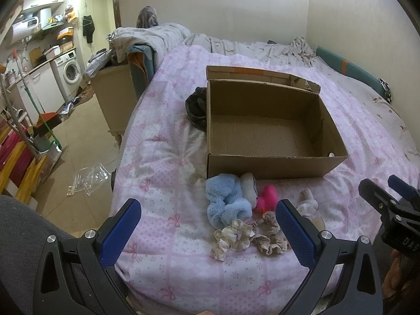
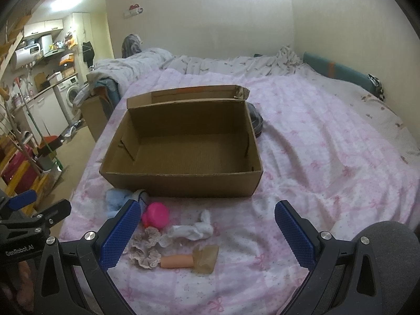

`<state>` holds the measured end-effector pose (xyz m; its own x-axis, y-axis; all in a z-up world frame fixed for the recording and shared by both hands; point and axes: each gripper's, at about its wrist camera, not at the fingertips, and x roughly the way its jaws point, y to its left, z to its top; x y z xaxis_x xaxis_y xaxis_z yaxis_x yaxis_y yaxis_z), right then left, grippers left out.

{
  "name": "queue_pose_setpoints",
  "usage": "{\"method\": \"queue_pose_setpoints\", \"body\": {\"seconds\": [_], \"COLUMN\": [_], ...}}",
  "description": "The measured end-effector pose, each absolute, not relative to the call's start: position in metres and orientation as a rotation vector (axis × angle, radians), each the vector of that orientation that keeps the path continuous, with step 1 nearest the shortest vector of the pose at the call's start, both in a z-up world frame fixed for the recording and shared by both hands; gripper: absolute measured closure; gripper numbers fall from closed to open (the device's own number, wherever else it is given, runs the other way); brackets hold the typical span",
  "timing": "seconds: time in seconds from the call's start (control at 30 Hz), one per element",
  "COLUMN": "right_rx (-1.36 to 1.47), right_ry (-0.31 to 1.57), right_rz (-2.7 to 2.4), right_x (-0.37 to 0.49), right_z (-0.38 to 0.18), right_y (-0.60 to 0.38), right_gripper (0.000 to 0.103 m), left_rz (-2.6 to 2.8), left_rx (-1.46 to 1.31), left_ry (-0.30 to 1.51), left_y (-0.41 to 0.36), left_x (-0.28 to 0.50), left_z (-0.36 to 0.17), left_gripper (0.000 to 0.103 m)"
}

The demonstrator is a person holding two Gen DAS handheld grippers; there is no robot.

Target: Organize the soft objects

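Both my grippers hover over the near edge of the bed, nothing held. Left gripper (image 1: 208, 233): jaws spread wide, empty. Right gripper (image 2: 207, 233): same, wide apart, empty.

Cardboard box (image 1: 265, 164) sits open on the pink quilt (image 1: 162, 157), lid flap folded back. Floor of the box looks bare in the right wrist view; the left wrist view shows a small white speck in the near right corner, can't tell what it is.

Soft things lie in a cluster on the quilt in front of the box's near wall:
- blue plush piece (image 1: 225, 202), just beside the box
- white plush piece (image 1: 248, 187) touching the blue one
- pink round toy (image 1: 267, 198) next to it
- cream scrunchie (image 1: 233, 237) and beige lace scrunchie (image 1: 267, 236), nearest my left fingers
- white sock (image 1: 308, 202), off to the right

Left view only: cream scrunchie, and the full blue plush. In the right view my left-side finger (image 2: 120, 233) hides most of the blue plush.

Right view only: a peach cylinder (image 2: 176, 261) touching a translucent tan lump (image 2: 206, 258), below the white sock; can't tell the material.

Dark fabric bundle (image 1: 195, 107) lies against the box's outer side wall. Left view shows most of it; right view only a sliver behind the box.
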<state>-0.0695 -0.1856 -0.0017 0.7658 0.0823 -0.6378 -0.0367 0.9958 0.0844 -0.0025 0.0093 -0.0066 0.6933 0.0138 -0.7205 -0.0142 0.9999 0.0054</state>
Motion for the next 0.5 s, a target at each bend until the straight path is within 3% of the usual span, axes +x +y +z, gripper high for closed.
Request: {"method": "queue_pose_setpoints", "body": {"seconds": [0.5], "right_rx": [0.191], "right_ry": [0.747], "right_rz": [0.077], "right_x": [-0.057], "right_z": [0.001], "right_y": [-0.210], "right_gripper": [0.000], "left_rz": [0.082], "left_rx": [-0.071], "left_ry": [0.813], "left_y": [0.031], "left_x": [0.006], "left_z": [0.015], "left_gripper": [0.001]}}
